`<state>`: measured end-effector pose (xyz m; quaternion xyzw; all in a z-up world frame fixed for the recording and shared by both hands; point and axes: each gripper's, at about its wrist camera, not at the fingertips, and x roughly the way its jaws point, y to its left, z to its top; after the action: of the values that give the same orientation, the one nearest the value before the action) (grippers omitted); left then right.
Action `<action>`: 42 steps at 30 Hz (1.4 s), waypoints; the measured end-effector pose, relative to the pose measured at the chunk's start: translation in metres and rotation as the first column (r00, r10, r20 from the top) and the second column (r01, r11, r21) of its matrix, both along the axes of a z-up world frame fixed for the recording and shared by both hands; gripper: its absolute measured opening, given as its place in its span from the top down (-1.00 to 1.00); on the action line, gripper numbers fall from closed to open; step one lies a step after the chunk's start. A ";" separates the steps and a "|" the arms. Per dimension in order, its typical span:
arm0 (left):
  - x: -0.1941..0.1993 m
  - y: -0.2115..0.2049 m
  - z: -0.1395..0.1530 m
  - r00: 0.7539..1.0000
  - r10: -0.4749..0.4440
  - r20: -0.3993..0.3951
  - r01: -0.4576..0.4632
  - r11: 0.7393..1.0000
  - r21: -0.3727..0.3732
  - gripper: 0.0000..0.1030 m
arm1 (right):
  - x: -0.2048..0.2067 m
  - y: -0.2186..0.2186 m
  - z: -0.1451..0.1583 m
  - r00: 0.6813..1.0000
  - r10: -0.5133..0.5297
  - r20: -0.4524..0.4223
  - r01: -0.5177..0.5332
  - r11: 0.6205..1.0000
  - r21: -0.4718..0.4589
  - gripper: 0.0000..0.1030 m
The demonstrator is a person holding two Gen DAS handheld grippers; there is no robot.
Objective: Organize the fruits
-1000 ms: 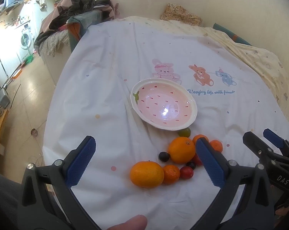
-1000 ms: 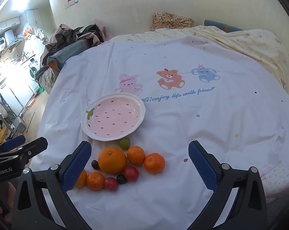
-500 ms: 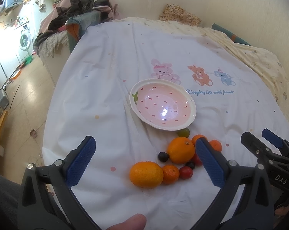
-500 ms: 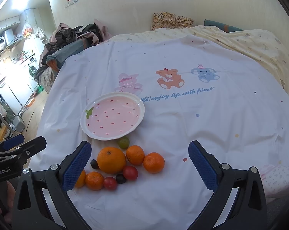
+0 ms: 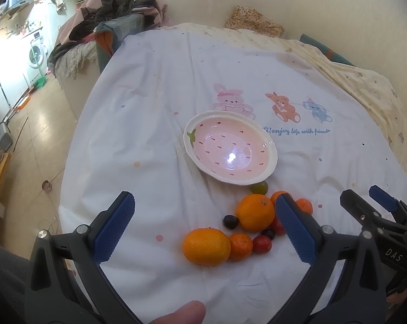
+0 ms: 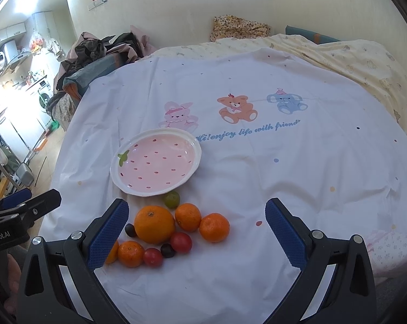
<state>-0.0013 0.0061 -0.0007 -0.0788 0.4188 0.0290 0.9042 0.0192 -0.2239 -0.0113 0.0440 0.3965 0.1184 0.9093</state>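
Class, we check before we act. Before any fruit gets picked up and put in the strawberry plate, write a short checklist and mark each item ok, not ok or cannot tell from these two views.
1. Left gripper open and empty: ok.
2. Right gripper open and empty: ok.
3. Strawberry plate free to take fruit: ok, nothing lies in it.
4. Fruit off the plate: ok, all lies on the white cloth.
5. Big orange free to grasp: not ok, smaller fruit crowds around it.
6. Green grape clear of the plate rim: cannot tell.
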 end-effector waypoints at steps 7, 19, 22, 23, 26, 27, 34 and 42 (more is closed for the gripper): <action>0.002 0.002 0.000 1.000 0.001 0.000 -0.001 1.000 0.006 -0.99 | 0.001 -0.005 0.001 1.000 -0.018 0.004 0.018 1.000 0.017 -1.00; 0.002 0.002 -0.004 1.000 -0.016 -0.016 0.016 1.000 0.003 -0.99 | 0.003 -0.007 0.000 0.999 -0.031 -0.011 0.032 0.999 0.025 -1.00; 0.005 0.002 -0.007 0.998 -0.009 -0.061 0.010 1.000 0.011 -0.99 | 0.004 -0.009 0.000 0.999 -0.036 -0.021 0.037 0.999 0.032 -1.00; 0.007 0.002 -0.008 0.997 -0.006 -0.082 0.008 1.000 0.022 -0.99 | 0.004 -0.011 0.000 0.999 -0.042 -0.024 0.043 0.998 0.036 -1.00; 0.015 0.010 -0.014 0.984 -0.002 -0.177 0.004 1.000 0.007 -0.99 | 0.005 -0.017 0.001 0.998 -0.058 -0.034 0.059 0.997 0.053 -1.00; 0.018 0.015 -0.018 0.976 0.005 -0.217 -0.007 1.000 -0.008 -0.99 | 0.006 -0.019 0.000 0.997 -0.064 -0.044 0.066 0.996 0.065 -1.00; 0.046 0.011 -0.078 0.822 -0.107 -0.559 0.092 0.994 -0.054 -0.97 | 0.016 -0.038 -0.013 0.981 -0.117 -0.157 0.138 0.982 0.129 -1.00; 0.055 -0.049 -0.120 0.688 -0.273 -0.673 0.392 0.920 0.027 -0.69 | 0.018 -0.051 -0.020 0.968 -0.150 -0.201 0.183 0.970 0.161 -1.00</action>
<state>0.0536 -0.0428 -0.1203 0.0904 0.7123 -0.0748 0.6920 0.0370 -0.2748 -0.0310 0.1695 0.4632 0.0717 0.8670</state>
